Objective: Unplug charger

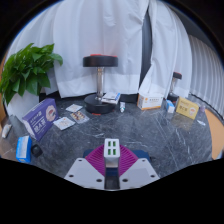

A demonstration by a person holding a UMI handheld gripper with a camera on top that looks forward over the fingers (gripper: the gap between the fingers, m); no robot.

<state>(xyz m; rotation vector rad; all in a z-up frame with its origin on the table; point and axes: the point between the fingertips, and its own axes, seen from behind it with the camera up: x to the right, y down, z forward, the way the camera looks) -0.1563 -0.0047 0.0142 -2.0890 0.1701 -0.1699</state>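
Note:
A small white charger block (112,151) with green-lit port slots on its face sits between my gripper's fingers, held above the dark marble table (150,135). My gripper (112,158) is shut on it, and the magenta pads (97,160) press against both its sides. No cable or socket shows attached to the charger. The fingers' white bodies spread out below it.
Beyond the fingers stand a black round-based lamp (99,80), a purple book (41,117), cards and pamphlets (72,117), a blue box (23,148), a white box (151,101) and a yellow box (187,108). A green plant (28,68) stands left, white curtains behind.

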